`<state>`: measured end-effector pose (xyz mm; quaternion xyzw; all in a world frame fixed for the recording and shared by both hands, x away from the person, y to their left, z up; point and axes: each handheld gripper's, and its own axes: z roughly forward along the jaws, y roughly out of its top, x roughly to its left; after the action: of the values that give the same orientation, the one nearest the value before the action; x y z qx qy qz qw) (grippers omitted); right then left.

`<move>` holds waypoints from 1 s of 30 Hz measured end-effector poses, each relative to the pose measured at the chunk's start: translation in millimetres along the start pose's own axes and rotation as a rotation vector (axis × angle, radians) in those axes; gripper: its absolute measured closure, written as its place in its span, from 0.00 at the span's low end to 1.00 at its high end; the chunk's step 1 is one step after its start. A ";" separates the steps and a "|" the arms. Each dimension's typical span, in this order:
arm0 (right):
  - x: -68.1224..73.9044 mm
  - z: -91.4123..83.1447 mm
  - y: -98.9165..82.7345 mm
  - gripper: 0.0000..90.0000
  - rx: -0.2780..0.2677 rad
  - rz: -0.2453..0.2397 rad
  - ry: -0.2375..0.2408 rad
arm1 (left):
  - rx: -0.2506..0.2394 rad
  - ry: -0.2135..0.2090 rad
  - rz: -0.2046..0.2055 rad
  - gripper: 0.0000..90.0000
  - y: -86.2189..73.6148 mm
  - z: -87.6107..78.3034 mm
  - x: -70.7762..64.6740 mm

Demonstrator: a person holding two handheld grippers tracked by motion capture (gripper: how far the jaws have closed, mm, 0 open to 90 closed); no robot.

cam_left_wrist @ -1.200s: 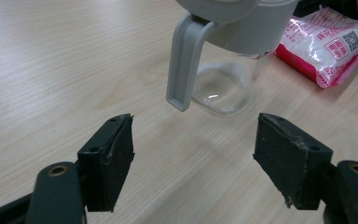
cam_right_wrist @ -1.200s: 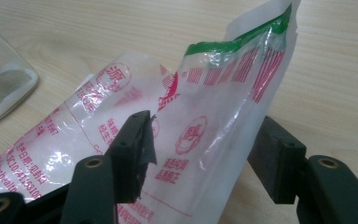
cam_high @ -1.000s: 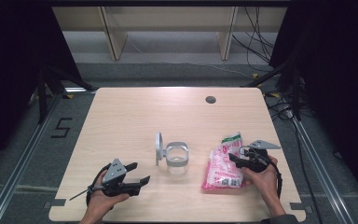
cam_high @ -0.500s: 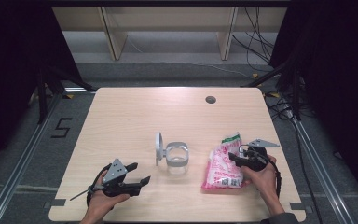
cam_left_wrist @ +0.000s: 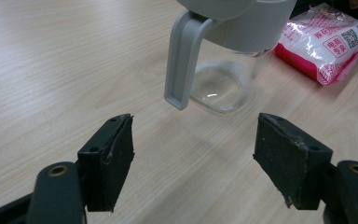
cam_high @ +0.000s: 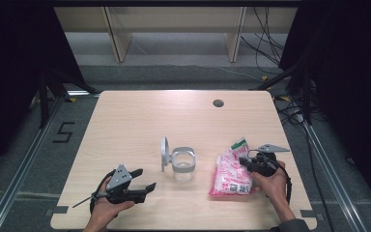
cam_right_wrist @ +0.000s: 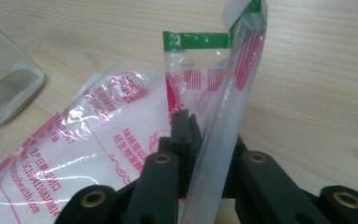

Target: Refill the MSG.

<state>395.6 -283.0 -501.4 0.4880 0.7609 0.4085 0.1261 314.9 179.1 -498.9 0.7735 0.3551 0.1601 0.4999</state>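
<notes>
Pink-and-white bag (cam_high: 231, 175) lies flat on table (cam_high: 140, 121), green-edged top corner pinched upright in right gripper (cam_high: 245, 162) — jaws just closed on film, grip thin. Glass jar (cam_high: 182, 163) with grey lid (cam_high: 164, 153) ajar, well left of that gripper. Left gripper (cam_high: 143, 180) rests wide, empty, jar handle (cam_left_wrist: 181, 60) just ahead. Advice: hold pinch firm, lift slowly, watch film slipping, steady jar first

1. From above, my table (cam_high: 140, 121) sits evenly lit from overhead while both sides fall into black.
2. Soft, short shadows under my jar (cam_high: 182, 162).
3. Glare glints off the plastic bag (cam_right_wrist: 98, 154).
4. My near jaws look slightly soft, the wood grain sharp.
</notes>
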 end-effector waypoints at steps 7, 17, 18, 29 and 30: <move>4.4 -1.5 -0.4 1.00 -0.030 -0.006 0.015 | 0.004 0.004 0.003 0.31 0.0 -0.7 0.5; 11.0 -9.9 4.7 1.00 -0.087 -0.068 0.028 | -0.001 -0.003 0.002 0.31 -0.3 0.1 -1.3; 12.1 -10.2 4.8 1.00 -0.104 -0.060 0.048 | 0.004 -0.005 0.007 0.31 -0.4 -0.2 -1.7; 33.2 -33.9 10.5 1.00 -0.241 -0.077 0.091 | -0.001 -0.013 0.008 0.31 -0.6 -0.7 -4.7; 33.3 -35.4 11.8 1.00 -0.256 -0.106 0.093 | 0.001 -0.017 0.009 0.31 -0.6 -0.7 -4.9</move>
<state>365.9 -270.2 -463.3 0.4078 0.7322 0.5172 0.1734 310.8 176.2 -498.6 0.7768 0.3475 0.1554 0.5017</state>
